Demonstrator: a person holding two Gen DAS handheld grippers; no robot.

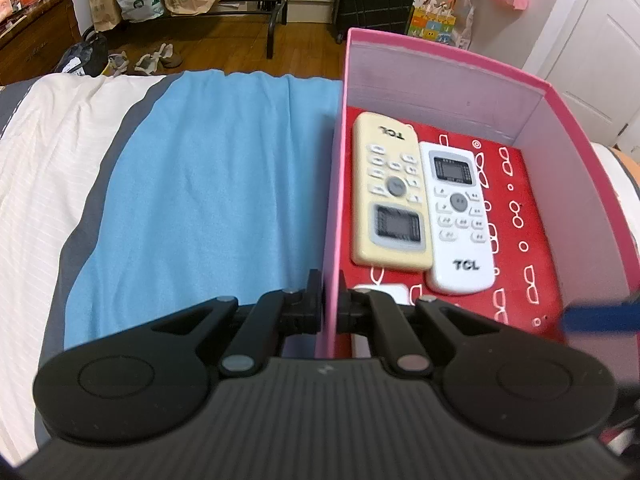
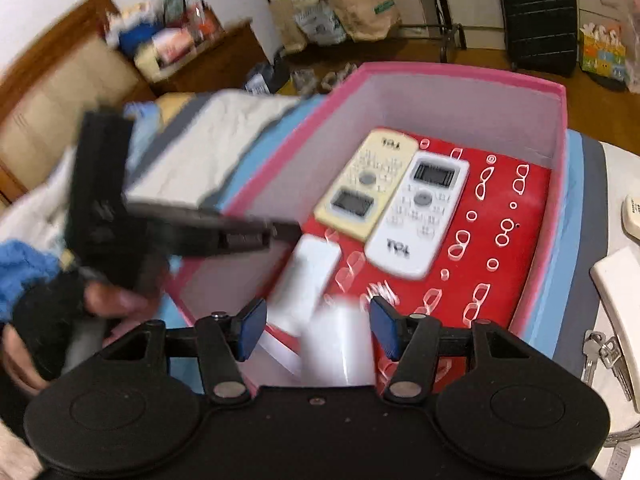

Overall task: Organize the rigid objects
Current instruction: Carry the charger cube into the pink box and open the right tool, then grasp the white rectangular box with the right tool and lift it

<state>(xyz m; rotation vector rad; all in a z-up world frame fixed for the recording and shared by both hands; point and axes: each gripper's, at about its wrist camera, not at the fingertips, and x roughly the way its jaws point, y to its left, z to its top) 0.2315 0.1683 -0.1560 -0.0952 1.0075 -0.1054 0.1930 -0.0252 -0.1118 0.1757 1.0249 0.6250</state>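
Note:
A pink box with a red patterned floor sits on the bed. Inside lie a cream TCL remote and a white TCL remote, side by side, plus a small white object near the front. My left gripper is shut on the box's left wall. In the right wrist view the box, both remotes and a white block show. My right gripper is open above the box, with a blurred white object between its fingers, not gripped.
A blue cloth covers the bed left of the box. Keys and white objects lie on the bed right of the box. Bags, a suitcase and a wooden cabinet stand on the floor beyond.

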